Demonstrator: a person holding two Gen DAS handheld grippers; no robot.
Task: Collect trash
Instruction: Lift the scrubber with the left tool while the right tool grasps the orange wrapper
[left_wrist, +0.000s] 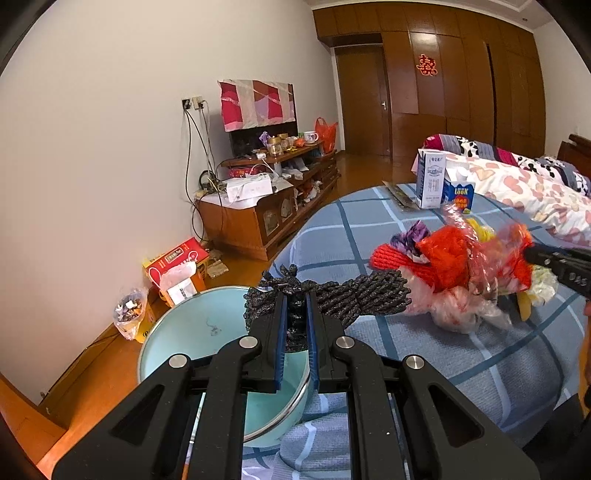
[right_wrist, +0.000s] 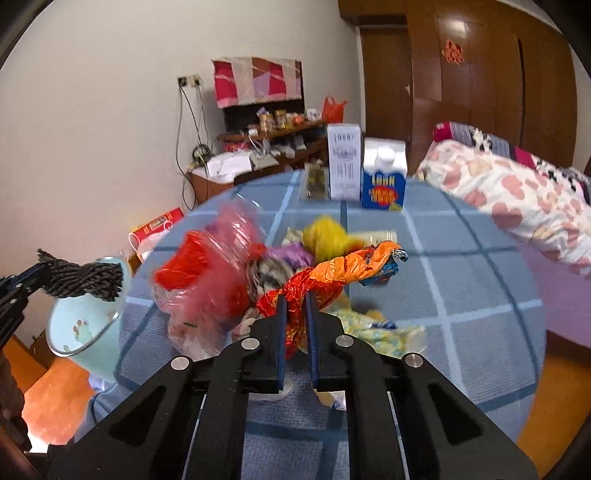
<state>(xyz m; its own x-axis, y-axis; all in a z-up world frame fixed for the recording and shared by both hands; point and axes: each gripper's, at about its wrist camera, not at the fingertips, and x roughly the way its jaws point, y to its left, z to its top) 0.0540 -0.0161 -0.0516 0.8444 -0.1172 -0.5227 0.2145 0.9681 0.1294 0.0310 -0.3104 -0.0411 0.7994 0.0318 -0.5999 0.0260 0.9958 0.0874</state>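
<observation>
My left gripper (left_wrist: 295, 295) is shut on a dark grey bundle of twisted yarn (left_wrist: 351, 299), held just above the rim of a pale blue basin (left_wrist: 177, 332) beside the bed. My right gripper (right_wrist: 294, 299) is shut on a crinkled orange-red foil wrapper (right_wrist: 343, 269) that trails up and right from its jaws. The wrapper comes out of a pile of trash (right_wrist: 214, 273): red and clear plastic bags, yellow and purple scraps. In the left wrist view the right gripper (left_wrist: 532, 254) reaches into that pile (left_wrist: 454, 273) from the right, blurred.
The pile lies on a blue checked bedsheet (right_wrist: 461, 295). A white carton (right_wrist: 344, 166) and a blue carton (right_wrist: 384, 181) stand at its far edge. A heart-print quilt (right_wrist: 517, 192) is at right. A cluttered wooden cabinet (left_wrist: 266, 206) and boxes (left_wrist: 177, 262) line the wall.
</observation>
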